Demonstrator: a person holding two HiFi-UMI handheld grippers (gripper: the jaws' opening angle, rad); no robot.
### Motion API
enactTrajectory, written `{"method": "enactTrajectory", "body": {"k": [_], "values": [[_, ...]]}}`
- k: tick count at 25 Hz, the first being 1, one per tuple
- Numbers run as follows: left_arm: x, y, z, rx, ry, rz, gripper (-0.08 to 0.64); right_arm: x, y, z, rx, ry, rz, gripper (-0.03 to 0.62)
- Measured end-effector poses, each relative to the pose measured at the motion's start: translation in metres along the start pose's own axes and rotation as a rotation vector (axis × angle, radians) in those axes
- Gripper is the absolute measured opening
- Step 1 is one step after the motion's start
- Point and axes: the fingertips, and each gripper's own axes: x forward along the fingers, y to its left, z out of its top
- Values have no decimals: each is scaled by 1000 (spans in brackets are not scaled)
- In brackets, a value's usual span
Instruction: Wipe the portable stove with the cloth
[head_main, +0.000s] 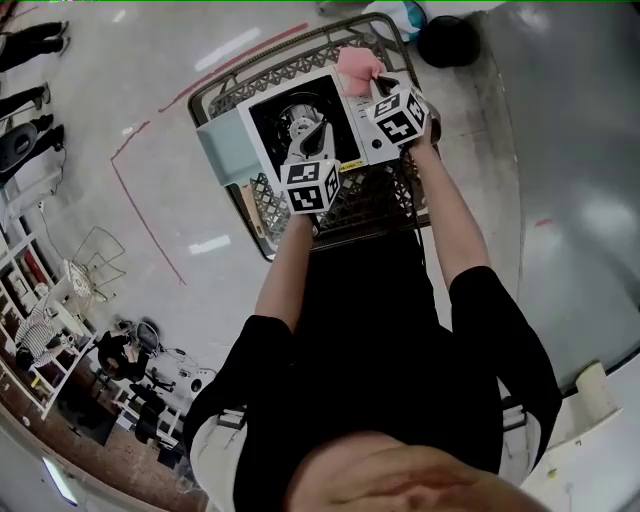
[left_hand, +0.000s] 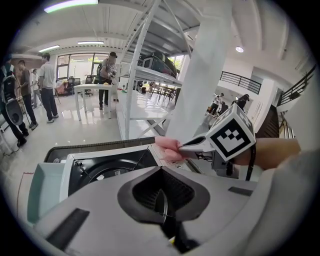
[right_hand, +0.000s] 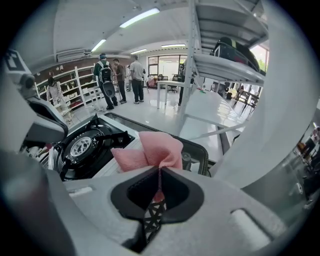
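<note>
Right hand-held gripper (right_hand: 159, 176) clamps pink cloth (right_hand: 150, 150) at portable stove (head_main: 275, 135) upper-right edge. Left hand-held gripper (left_hand: 161, 201) closed and empty above the burner (head_main: 298, 118). Stove sits in wire cart (head_main: 385, 205).

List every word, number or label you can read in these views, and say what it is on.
No text is readable in any view.
Yellow label on the portable stove: too small to read.
Marker cubes: square patterns only, no letters.

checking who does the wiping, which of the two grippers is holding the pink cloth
The right gripper: its jaws are shut on the crumpled pink cloth. The left gripper is shut on nothing, above the white portable stove.
</note>
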Motion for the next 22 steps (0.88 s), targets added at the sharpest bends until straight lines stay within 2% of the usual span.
{"method": "enactTrajectory", "body": {"k": [14, 22], "values": [[-26, -5, -20, 12, -14, -41, -2, -37, 28, -55, 74, 53, -37, 11], [-45, -15, -37, 35, -20, -90, -2, -64, 55, -90, 118, 82, -77, 11]]}}
